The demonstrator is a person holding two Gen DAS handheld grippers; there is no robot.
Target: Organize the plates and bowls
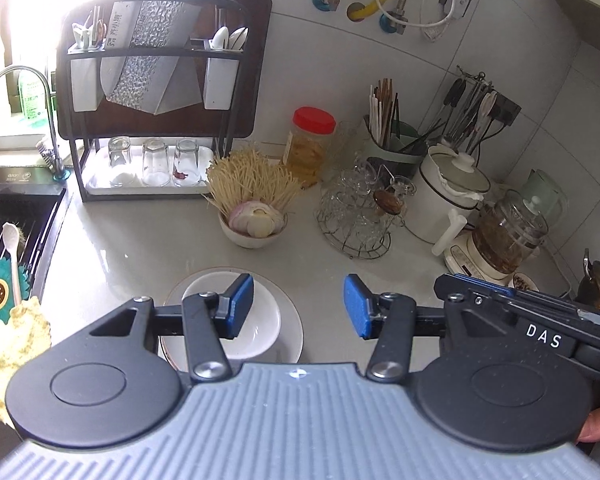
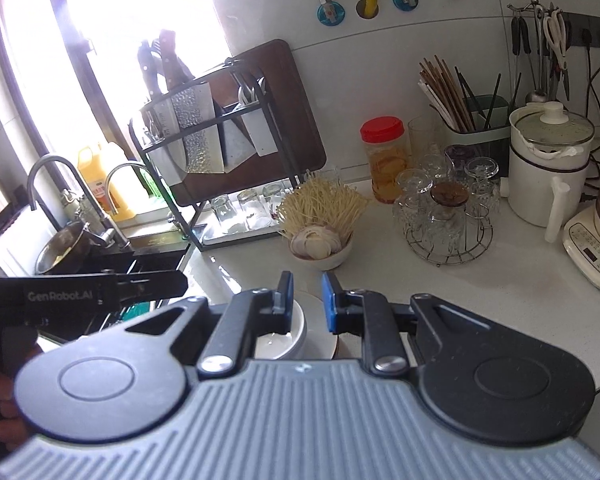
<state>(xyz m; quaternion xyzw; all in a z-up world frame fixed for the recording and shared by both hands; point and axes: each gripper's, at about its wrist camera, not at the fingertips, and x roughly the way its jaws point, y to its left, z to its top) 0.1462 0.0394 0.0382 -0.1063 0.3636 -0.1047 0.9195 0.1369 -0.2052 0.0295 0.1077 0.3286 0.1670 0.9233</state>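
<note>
Bowl: a white bowl sat inside a white plate on the pale counter, nearer the camera than the food bowl of onion slices and enoki.
Plate: its rim showed around the bowl on the side away from the sink; whether a second bowl was nested under the first could not be told for sure.
Left gripper: its jaws stood wide apart and held nothing; one blue pad hung over the bowl, the other over bare counter beyond the plate.
Right gripper: its jaws were narrowly parted and empty, poised just above the bowl's far rim and the plate.
Landmark: the food bowl lay just behind the stack, the rack of upturned glasses beside it, and the knife rack further back toward the sink.
Step in hand: judged to be a grasp of the bowl or plate rim, not yet made.
Doing it well: one pad should go inside the bowl wall and one outside, then close squarely, so the glazed rim would not slip.
Care: the lift should go straight up, clear of the food bowl and the glasses.
</note>
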